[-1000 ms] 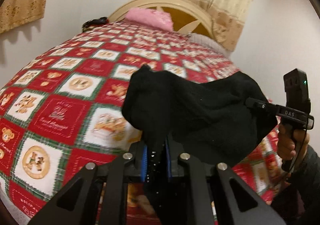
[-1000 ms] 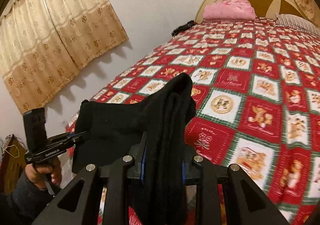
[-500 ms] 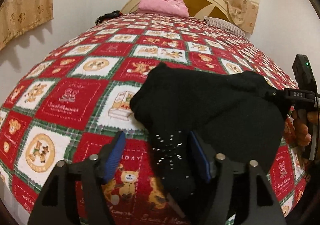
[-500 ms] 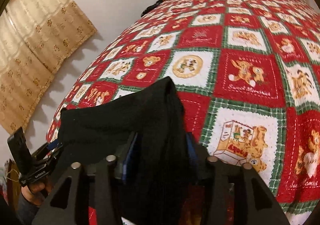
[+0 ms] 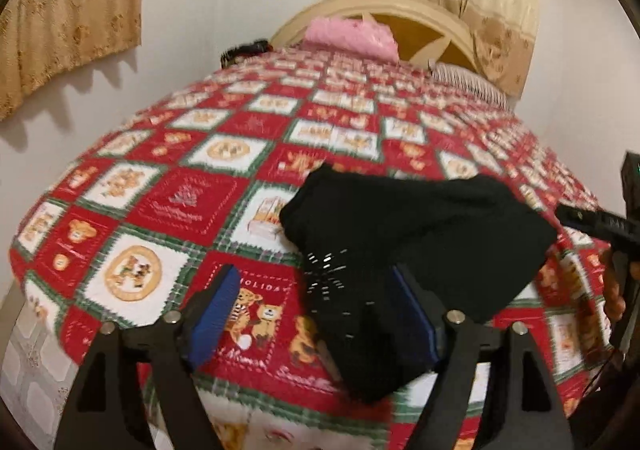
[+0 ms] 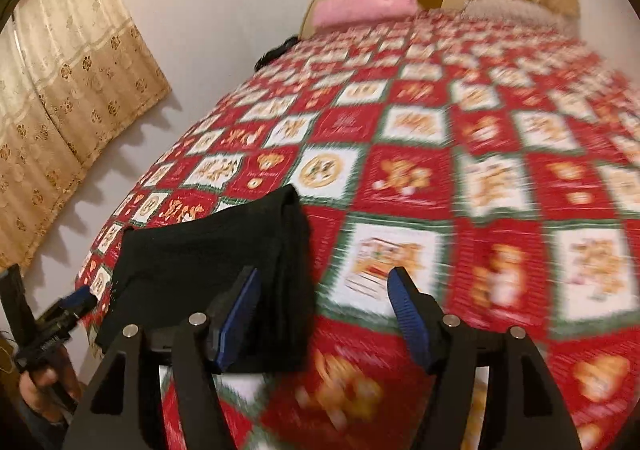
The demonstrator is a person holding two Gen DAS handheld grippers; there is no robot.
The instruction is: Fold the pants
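The black pants (image 5: pixel 420 226) lie folded in a thick bundle on the red patchwork quilt (image 5: pixel 192 205), close to the bed's near edge. My left gripper (image 5: pixel 316 310) has its jaws opening. The bundle's near corner lies between the blue pads, against the right one, and is not pinched. My right gripper (image 6: pixel 324 310) is also opening. The pants (image 6: pixel 208 250) rest beside and slightly inside its left pad, loose. Each gripper shows in the other's view, held by a hand: the right gripper (image 5: pixel 576 215) at the pants' right end, the left gripper (image 6: pixel 76 300) at their left end.
A pink pillow (image 5: pixel 352 35) and a striped pillow (image 5: pixel 464 77) lie at the cream headboard (image 5: pixel 432 15). A dark object (image 5: pixel 244 51) sits at the quilt's far left corner. Curtains (image 6: pixel 68 97) hang on the wall left of the bed. The quilt (image 6: pixel 480 177) stretches beyond the pants.
Both grippers went from shut on the pants to wide apart and let them go. The pants dropped from hanging onto the quilt, and both grippers drew back a little.
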